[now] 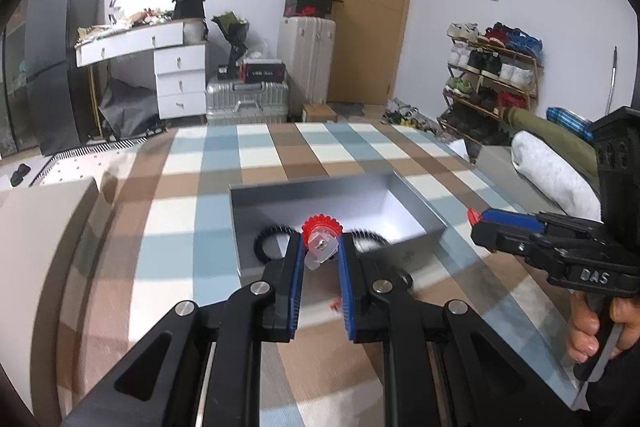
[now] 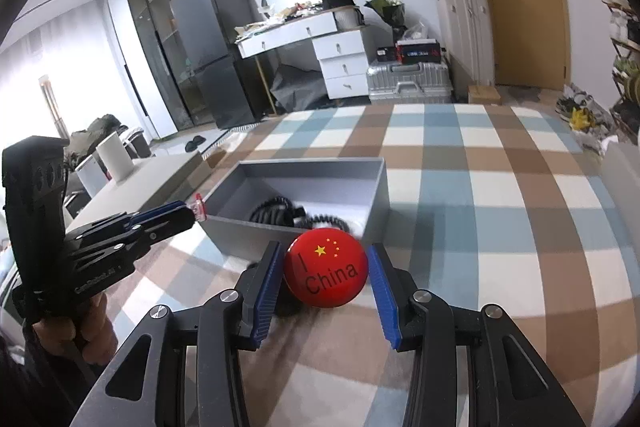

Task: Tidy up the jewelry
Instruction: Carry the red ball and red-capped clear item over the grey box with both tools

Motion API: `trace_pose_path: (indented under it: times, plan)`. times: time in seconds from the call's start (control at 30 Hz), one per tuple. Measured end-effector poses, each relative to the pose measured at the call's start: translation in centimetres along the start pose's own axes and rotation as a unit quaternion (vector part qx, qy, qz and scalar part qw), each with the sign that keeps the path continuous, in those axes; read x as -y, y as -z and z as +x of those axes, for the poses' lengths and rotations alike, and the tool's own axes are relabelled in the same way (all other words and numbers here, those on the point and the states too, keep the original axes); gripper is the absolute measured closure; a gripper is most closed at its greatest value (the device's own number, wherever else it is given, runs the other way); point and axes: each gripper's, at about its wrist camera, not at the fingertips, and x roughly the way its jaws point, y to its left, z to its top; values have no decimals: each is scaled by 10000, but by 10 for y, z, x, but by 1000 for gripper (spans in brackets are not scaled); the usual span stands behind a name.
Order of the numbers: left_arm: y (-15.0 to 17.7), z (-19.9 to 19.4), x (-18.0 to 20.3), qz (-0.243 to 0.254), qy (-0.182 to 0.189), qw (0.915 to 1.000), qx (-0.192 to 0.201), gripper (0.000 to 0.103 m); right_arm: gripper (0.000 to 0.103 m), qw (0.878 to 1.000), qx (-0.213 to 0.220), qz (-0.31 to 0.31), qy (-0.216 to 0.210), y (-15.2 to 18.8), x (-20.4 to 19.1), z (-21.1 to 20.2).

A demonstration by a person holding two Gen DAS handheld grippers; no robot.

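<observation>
My left gripper (image 1: 320,243) is shut on a small red scalloped ornament (image 1: 318,227) with a clear plastic back, held over the near wall of an open grey box (image 1: 416,203). Black coiled hair ties (image 1: 272,239) lie inside the box. In the right wrist view my right gripper (image 2: 324,247) is shut on a round red badge (image 2: 326,269) printed with yellow stars and "China", just in front of the grey box (image 2: 380,187). The left gripper (image 2: 192,213) shows there at the box's left corner. The right gripper (image 1: 478,223) appears right of the box, the badge's red edge at its tip.
The box stands on a blue, brown and white checked cloth (image 1: 208,195). A black coiled tie (image 1: 404,279) and a small red bit (image 1: 335,305) lie on the cloth near my left fingers. A person's hand (image 1: 592,327) grips the right handle. Furniture and suitcases stand beyond the far edge.
</observation>
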Motion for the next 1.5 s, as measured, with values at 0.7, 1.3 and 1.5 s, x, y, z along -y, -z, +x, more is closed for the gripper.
trace_pose_path:
  times: [0.7,1.3,1.5]
  plan:
    - [-4,32,-12,-164,-51,9999,17,91,61,9995,174,36,-262,-32,-9,35]
    - [0,43,-7,-47,-165,9996,-205,91,61,9991,-51,359,-199,-32,-1,66]
    - [2,44,-4,60,-271,9994,-192,91,61,9993,-74,342,-104,-31,0,71]
